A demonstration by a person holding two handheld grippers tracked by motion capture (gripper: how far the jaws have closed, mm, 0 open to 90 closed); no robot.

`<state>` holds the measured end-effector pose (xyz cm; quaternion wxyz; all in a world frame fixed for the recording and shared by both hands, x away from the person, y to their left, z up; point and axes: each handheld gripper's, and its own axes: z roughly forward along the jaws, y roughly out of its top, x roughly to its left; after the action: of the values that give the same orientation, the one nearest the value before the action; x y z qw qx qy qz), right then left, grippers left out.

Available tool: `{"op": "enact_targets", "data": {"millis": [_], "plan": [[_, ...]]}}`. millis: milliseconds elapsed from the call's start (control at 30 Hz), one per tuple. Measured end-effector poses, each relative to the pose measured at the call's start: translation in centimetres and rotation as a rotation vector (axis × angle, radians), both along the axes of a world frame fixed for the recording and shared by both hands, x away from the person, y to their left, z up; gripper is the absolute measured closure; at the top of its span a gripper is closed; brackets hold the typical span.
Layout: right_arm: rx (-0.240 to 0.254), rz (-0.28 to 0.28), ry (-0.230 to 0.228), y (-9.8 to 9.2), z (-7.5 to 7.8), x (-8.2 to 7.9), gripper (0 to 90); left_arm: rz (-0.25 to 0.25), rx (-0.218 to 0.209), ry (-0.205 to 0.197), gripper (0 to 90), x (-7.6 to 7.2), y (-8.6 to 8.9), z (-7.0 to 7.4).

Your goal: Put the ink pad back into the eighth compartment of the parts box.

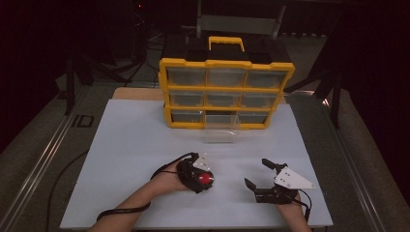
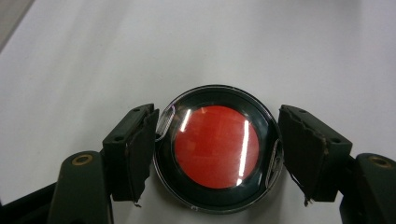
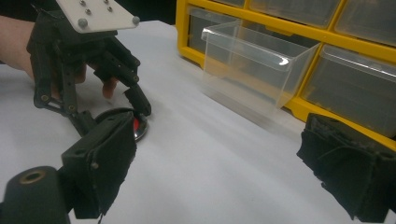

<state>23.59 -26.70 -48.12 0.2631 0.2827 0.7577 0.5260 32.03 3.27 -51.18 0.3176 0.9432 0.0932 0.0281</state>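
Note:
A round black disc with a red centre and a clear rim [image 2: 215, 147] lies flat on the white sheet. My left gripper [image 2: 215, 140] is shut on it, one pad pressing on each side of the rim. From above, the left gripper [image 1: 200, 178] points down at the disc [image 1: 206, 179] near the sheet's front middle. My right gripper [image 1: 256, 172] stands open to the right of it, with nothing between its jaws. In the right gripper view my right gripper [image 3: 224, 163] faces the left gripper [image 3: 135, 109] and the disc [image 3: 139, 129].
A yellow organizer [image 1: 227, 92] with several clear drawers stands at the back of the white sheet [image 1: 135, 145]. Its bottom middle drawer [image 1: 221, 129] is pulled out toward me and looks empty [image 3: 252, 70]. Cables trail from both grippers.

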Motion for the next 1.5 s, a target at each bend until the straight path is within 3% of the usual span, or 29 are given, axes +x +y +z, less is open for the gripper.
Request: {"op": "enact_targets", "data": {"millis": [233,400,1133,1500], "plan": [[0.003,-0.004,-0.003,-0.1,0.1,0.0,10.3,-0.035,-0.01,0.035,31.0,0.1,0.6,1.7],[0.001,-0.005,-0.005,-0.1,0.1,0.0,10.3,-0.054,-0.015,0.032,31.1,0.0,1.0,3.1],[0.011,-0.006,-0.016,-0.2,0.3,-0.1,10.3,-0.104,-0.059,-0.019,31.0,0.8,1.9,10.2],[0.013,-0.005,-0.011,0.0,0.3,-0.1,10.3,-0.109,-0.085,-0.043,31.0,2.3,1.5,13.1]]}}
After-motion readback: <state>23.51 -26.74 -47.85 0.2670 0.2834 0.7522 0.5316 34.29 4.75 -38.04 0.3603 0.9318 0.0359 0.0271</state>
